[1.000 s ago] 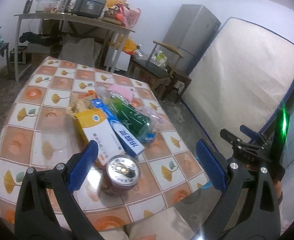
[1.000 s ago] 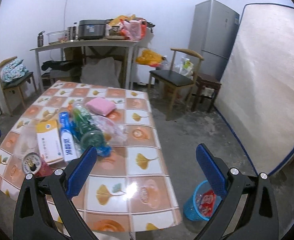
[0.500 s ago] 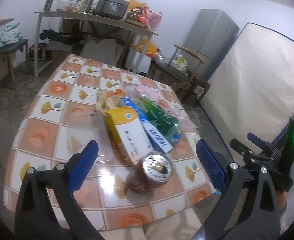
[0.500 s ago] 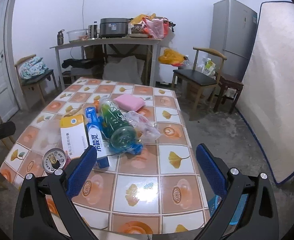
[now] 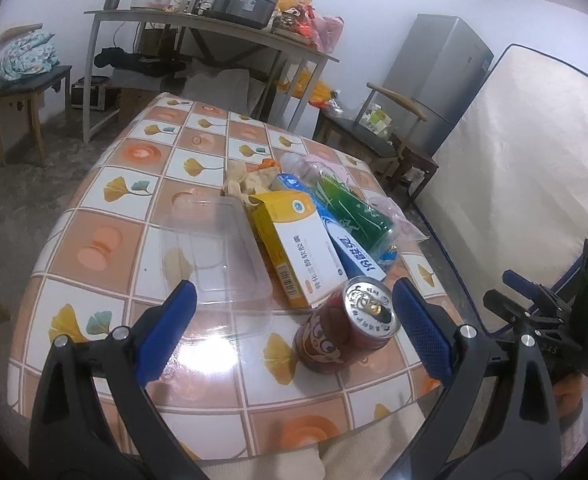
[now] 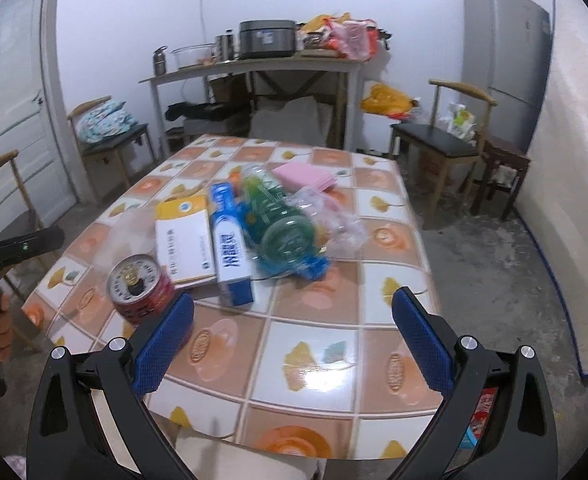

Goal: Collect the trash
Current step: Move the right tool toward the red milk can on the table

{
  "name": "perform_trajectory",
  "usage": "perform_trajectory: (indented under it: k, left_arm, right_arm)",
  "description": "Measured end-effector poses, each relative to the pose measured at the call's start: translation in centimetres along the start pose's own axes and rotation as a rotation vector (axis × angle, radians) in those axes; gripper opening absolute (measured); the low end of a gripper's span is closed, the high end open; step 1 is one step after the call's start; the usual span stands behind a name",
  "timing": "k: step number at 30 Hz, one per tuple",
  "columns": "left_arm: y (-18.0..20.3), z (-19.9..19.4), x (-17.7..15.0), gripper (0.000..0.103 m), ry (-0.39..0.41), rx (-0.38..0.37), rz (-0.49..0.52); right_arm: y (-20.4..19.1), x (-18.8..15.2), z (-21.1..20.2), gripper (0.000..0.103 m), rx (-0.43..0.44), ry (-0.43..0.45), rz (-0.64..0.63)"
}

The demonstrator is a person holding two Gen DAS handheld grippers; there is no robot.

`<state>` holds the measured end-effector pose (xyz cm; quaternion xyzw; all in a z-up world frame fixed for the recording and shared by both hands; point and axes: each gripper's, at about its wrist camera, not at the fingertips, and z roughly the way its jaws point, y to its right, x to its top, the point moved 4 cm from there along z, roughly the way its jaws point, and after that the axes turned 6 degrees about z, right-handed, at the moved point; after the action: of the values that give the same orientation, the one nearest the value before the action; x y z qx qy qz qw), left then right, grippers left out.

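Observation:
Trash lies in a heap on the tiled table (image 5: 106, 240): a red drink can (image 5: 349, 332) standing upright, a yellow-and-white box (image 5: 294, 240), a blue-and-white box (image 5: 345, 240), a green plastic bottle (image 5: 353, 212), a clear plastic lid (image 5: 214, 256), and crumpled paper (image 5: 246, 184). My left gripper (image 5: 292, 332) is open above the near table edge, with the can between its fingertips but apart from them. My right gripper (image 6: 292, 340) is open and empty above the near edge; the can (image 6: 142, 284) sits by its left fingertip. A pink cloth (image 6: 305, 174) and a clear bag (image 6: 333, 220) lie past the bottle (image 6: 282, 224).
A blue bin (image 6: 479, 420) shows on the floor past the table's near right corner. A mattress (image 5: 513, 168) leans on the right wall beside a fridge (image 6: 501, 60). Chairs (image 6: 445, 144) and a cluttered side table (image 6: 254, 68) stand behind. The right gripper appears at right in the left wrist view (image 5: 541, 320).
Both grippers have swung leftward around the near side of the table and come closer. The can now sits between the left fingertips. Both stay open.

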<state>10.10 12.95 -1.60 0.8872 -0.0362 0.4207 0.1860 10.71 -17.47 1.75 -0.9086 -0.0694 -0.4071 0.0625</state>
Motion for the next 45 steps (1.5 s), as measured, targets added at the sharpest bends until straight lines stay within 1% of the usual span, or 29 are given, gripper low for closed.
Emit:
perform_trajectory:
  k: [5, 9, 23, 29, 45]
  left_arm:
    - [-0.2, 0.6, -0.5, 0.094, -0.005, -0.008, 0.019]
    - [-0.8, 1.3, -0.8, 0.094, -0.026, -0.004, 0.007]
    - [-2.9, 2.2, -1.2, 0.094, -0.041, 0.037, -0.030]
    - [-3.1, 2.1, -1.1, 0.094, -0.040, 0.054, -0.038]
    - [-3.3, 2.3, -1.0, 0.094, -0.044, 0.061, -0.042]
  right_arm:
    - [-1.3, -0.7, 1.3, 0.096, 0.045, -0.035, 0.009]
    - [-2.1, -1.1, 1.8, 0.096, 0.079, -0.053, 0.024]
    - [-3.4, -1.7, 2.0, 0.096, 0.118, -0.068, 0.022]
    - [-3.5, -1.7, 2.0, 0.096, 0.137, -0.069, 0.026]
    - [-3.8, -1.7, 2.2, 0.096, 0.160, -0.069, 0.027]
